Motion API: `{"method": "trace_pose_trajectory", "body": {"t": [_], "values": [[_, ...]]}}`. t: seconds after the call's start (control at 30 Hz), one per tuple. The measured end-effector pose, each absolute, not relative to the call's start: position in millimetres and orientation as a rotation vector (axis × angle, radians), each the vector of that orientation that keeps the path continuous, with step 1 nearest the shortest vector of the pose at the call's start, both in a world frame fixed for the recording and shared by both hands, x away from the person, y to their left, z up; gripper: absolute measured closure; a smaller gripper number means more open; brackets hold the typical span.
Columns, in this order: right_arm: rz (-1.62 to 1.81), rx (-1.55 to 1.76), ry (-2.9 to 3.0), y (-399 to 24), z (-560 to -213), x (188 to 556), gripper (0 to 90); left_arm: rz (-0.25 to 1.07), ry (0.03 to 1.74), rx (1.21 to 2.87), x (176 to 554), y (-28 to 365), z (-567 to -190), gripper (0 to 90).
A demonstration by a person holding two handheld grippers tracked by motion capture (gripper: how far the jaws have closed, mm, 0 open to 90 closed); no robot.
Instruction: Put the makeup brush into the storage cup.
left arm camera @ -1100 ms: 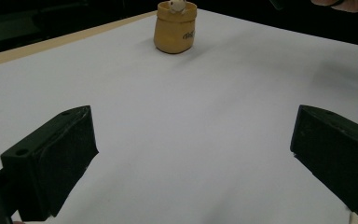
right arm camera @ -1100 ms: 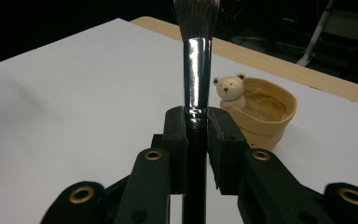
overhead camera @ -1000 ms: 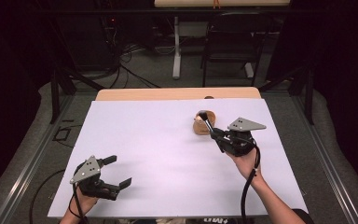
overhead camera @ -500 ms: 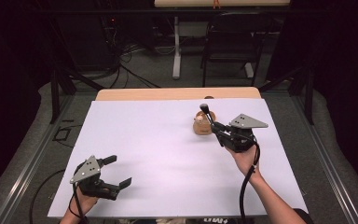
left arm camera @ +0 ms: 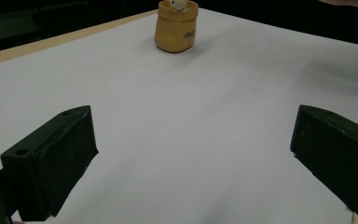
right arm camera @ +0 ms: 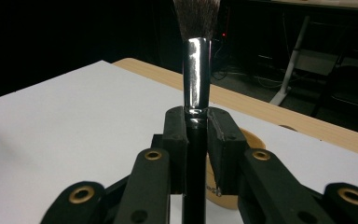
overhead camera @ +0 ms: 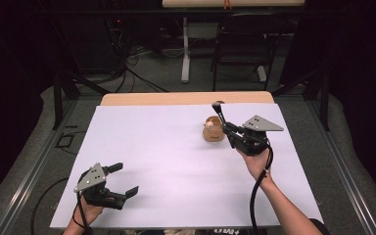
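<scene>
We find the right gripper clamped tight on the black handle of one makeup brush, bristles up, held just beside and above the single tan holder cup, our landmark. We judge the step to be carrying the brush at the cup; seating it next would call for lining the handle over the cup's mouth. The left gripper rests well apart from the cup, jaws wide, holding nothing. Count: one brush, one cup, two grippers
</scene>
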State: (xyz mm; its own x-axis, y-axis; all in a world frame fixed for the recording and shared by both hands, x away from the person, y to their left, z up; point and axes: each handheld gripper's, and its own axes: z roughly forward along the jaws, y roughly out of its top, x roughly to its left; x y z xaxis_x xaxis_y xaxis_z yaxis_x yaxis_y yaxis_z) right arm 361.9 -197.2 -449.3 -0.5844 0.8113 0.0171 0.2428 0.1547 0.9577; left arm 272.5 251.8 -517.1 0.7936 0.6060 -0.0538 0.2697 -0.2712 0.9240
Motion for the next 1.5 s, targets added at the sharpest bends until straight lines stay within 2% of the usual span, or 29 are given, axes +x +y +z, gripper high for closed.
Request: {"method": "trace_pose_trajectory", "body": {"t": [1.5], "values": [[1.502,0.943,1.810,-193,-445,403,77.9,0.369,0.666,1.859,273,252,-517,0.1]]}}
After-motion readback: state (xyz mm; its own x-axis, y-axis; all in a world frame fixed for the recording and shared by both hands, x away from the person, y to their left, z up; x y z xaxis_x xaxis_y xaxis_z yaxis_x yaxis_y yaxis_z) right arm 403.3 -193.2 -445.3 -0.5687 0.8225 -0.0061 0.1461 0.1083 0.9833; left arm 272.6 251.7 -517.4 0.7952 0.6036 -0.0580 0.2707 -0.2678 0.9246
